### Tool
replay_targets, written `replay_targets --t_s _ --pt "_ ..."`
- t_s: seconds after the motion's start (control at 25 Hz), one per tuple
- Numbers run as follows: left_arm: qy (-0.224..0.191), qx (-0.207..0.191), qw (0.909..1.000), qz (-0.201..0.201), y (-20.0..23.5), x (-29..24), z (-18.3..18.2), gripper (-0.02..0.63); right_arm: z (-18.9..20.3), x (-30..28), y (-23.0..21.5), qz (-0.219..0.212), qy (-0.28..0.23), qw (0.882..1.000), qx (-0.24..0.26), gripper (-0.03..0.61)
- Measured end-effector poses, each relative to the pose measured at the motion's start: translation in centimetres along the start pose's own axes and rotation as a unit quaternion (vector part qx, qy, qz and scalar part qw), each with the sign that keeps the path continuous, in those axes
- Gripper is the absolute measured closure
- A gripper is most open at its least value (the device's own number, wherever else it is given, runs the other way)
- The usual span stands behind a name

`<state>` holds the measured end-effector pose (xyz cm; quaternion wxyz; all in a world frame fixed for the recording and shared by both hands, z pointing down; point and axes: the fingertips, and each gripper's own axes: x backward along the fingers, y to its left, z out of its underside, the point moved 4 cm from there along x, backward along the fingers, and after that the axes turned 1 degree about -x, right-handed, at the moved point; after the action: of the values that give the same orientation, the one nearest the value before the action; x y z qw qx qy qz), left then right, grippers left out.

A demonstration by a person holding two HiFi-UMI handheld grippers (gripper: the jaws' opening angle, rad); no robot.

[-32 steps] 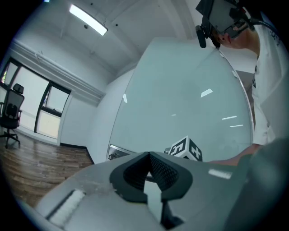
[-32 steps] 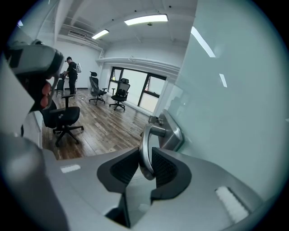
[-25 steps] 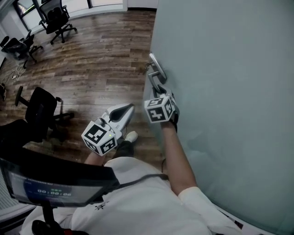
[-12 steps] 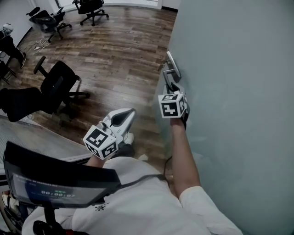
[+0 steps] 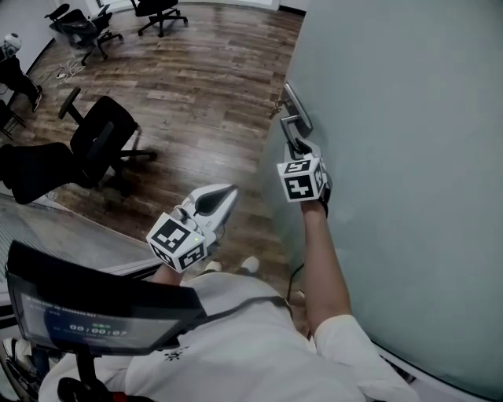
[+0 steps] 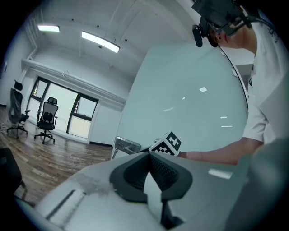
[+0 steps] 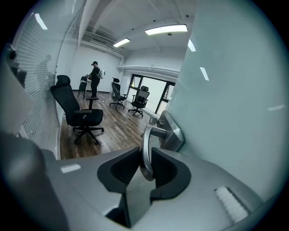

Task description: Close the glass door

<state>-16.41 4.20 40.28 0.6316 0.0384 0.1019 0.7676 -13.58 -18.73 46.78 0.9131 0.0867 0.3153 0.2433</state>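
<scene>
A frosted glass door fills the right of the head view. Its metal lever handle sticks out from a plate near the door's edge. My right gripper is shut on that handle; in the right gripper view the handle runs down between the two dark pads. My left gripper hangs free over the wooden floor to the left of the door, jaws shut with nothing between them. The left gripper view shows the glass door and the handle plate ahead of the left gripper.
Black office chairs stand on the wood floor to the left, with more chairs at the far end. A frosted partition runs along the left. A person stands far off among chairs by the windows.
The door has swung with my right gripper on the handle, and the view has shifted toward the partition. Both grippers moved along with the door. The grip is unchanged.
</scene>
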Motion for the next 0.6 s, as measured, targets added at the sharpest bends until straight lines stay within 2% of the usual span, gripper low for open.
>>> replay_targets --t_s 0.32,0.6 --pt "0.013 -0.005 0.9999 0.008 -0.5 0.1 0.5 0.607 1.8 -0.8 -0.8 -0.047 -0.011 0.999 0.003 0.491" --pt "0.017 -0.012 0.9997 0.013 -0.9 0.1 -0.7 0.607 1.4 -0.2 0.0 -0.068 -0.031 0.997 0.022 0.486"
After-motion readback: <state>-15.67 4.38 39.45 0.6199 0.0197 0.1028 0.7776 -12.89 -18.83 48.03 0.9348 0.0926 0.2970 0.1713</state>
